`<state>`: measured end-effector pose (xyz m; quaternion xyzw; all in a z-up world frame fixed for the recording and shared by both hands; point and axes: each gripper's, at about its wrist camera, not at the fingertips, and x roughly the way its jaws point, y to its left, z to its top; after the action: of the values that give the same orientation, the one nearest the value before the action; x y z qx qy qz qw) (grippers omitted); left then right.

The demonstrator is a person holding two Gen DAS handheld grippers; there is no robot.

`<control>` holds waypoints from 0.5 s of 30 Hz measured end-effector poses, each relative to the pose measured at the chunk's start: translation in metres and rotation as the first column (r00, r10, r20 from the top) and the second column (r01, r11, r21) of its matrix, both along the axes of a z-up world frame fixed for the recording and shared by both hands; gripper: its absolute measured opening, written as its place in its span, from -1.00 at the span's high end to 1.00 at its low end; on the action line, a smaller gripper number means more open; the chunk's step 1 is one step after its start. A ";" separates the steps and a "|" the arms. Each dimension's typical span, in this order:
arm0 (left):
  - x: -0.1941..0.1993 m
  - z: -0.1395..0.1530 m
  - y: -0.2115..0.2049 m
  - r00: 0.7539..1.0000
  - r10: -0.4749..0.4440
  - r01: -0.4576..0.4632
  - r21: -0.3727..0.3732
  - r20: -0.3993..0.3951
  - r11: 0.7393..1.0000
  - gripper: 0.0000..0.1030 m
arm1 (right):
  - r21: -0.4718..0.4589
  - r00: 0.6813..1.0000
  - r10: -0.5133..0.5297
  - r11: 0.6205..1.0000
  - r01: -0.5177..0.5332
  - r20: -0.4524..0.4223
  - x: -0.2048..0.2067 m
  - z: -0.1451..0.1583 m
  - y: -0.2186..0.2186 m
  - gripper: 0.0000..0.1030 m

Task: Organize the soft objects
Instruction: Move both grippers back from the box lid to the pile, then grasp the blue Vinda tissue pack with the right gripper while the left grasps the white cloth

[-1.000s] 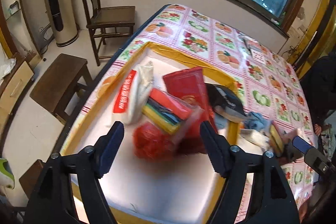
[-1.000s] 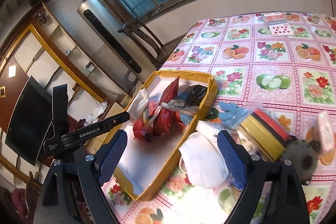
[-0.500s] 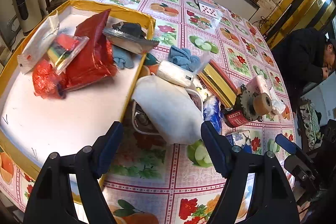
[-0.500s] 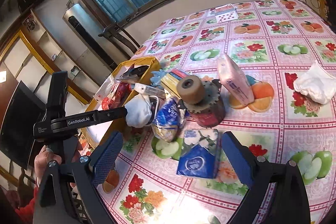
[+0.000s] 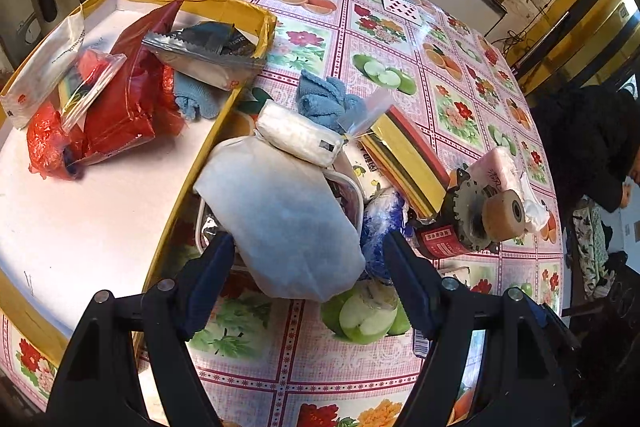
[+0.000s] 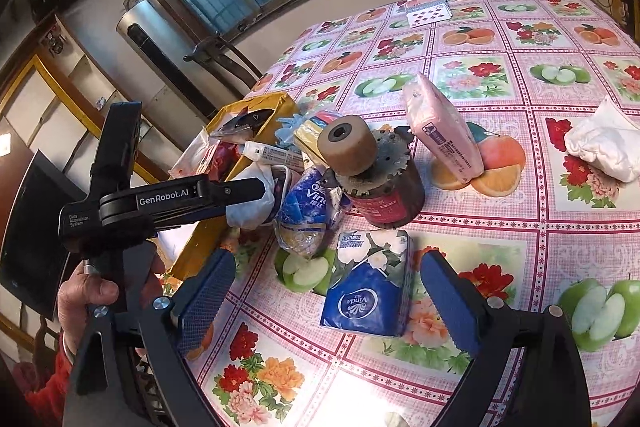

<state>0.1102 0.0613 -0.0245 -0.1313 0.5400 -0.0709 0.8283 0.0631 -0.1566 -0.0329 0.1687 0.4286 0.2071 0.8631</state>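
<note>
A table under a fruit-and-flower tablecloth (image 5: 400, 39) is filling most of both views. At the left of the left wrist view, a yellow-rimmed tray (image 5: 192, 163) with a white floor is lying on it, holding a red foil bag (image 5: 124, 99), a clear zip pouch (image 5: 44, 67), a grey snack packet (image 5: 204, 51) leaning over its right rim, and a blue cloth (image 5: 188, 95) tucked under that packet.

Just right of the tray, at the centre of that frame, a white fabric bag (image 5: 288, 219) is lying on top of a pile. The left gripper (image 5: 308, 263) is hovering with its jaws spread wide on either side of the bag's near end, not pressing it. A white tissue pack (image 5: 300, 135) is resting on the bag's far end, with a second blue cloth (image 5: 324, 99) and a sleeve of coloured sponges (image 5: 404, 155) behind it.

In the lower middle of the right wrist view, the right gripper (image 6: 324, 303) is standing open around a blue Vinda tissue pack (image 6: 368, 287) lying flat on the tablecloth, its pads clear of the pack. Beyond it, a crumpled blue wrapper (image 6: 308, 211) is leaning beside a red can (image 6: 384, 203) topped with a toothed disc and a tan roller (image 6: 348, 147). A pink tissue pack (image 6: 440, 127) is tilting to the right of the can, and a white cloth (image 6: 608, 143) is sitting at the right edge.
</note>
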 end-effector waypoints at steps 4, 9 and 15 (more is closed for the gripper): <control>0.005 -0.006 -0.003 1.000 0.005 -0.005 0.004 -0.015 1.000 -0.48 | -0.038 1.000 -0.014 0.999 0.013 -0.017 0.004 -0.006 0.004 -0.83; 0.007 -0.007 0.000 0.999 0.034 -0.034 0.017 -0.004 0.999 -0.48 | -0.102 0.999 -0.022 0.995 0.019 -0.034 0.009 -0.012 0.009 -0.65; 0.007 -0.008 0.000 1.000 0.016 -0.016 0.031 0.004 0.999 -0.47 | -0.156 0.997 -0.026 0.988 0.013 -0.079 0.016 -0.026 0.018 -0.38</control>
<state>0.1171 0.0613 -0.0323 -0.1225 0.5386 -0.0562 0.8317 0.0788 -0.1381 -0.0591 0.1136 0.4764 0.1576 0.8575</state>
